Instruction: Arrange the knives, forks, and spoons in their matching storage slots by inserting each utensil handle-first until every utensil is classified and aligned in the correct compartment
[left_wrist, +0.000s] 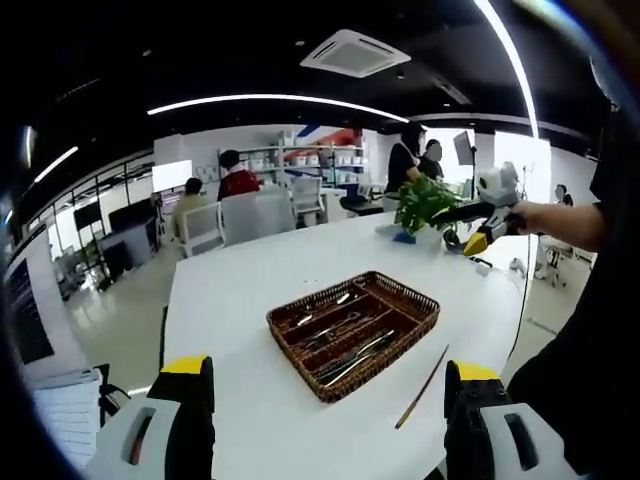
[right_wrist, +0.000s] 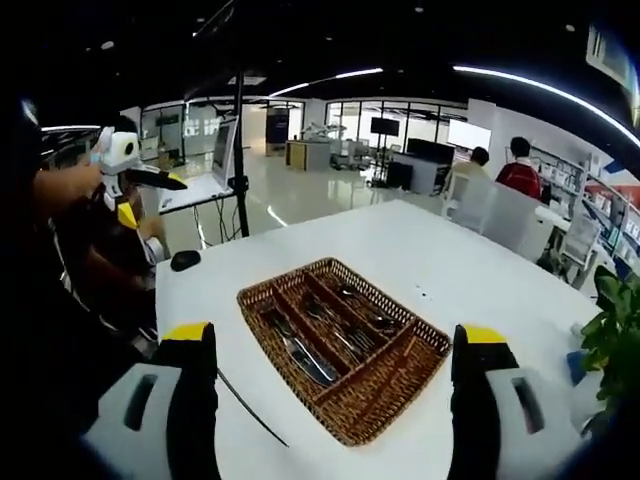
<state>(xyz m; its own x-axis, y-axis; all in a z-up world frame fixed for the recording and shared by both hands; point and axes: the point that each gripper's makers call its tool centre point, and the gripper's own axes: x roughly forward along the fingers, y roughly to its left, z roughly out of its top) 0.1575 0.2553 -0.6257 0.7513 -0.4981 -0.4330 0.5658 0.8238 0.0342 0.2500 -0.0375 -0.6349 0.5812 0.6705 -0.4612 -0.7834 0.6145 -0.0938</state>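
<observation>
A brown wicker cutlery basket (left_wrist: 406, 289) (right_wrist: 395, 395) with several long compartments rests on the white table (left_wrist: 250, 280). Metal knives, forks and spoons (left_wrist: 348, 358) (right_wrist: 302, 358) lie inside it in separate slots. A thin dark stick (left_wrist: 422, 388) (right_wrist: 250, 410) lies on the table beside the basket. My left gripper (left_wrist: 328, 368) is open, its yellow-tipped jaws wide apart with nothing between them, above the basket's near side. My right gripper (right_wrist: 337, 336) is likewise open and holds nothing. Each gripper also appears, held up by a hand away from the table, in the other's view (left_wrist: 485, 228) (right_wrist: 125, 175).
A potted green plant (left_wrist: 425, 203) (right_wrist: 612, 335) stands near one table end, and a small black object (right_wrist: 185, 260) lies at a corner. White chairs (left_wrist: 240, 218) and seated people line the far side. A tripod pole (right_wrist: 240, 140) rises beyond the table.
</observation>
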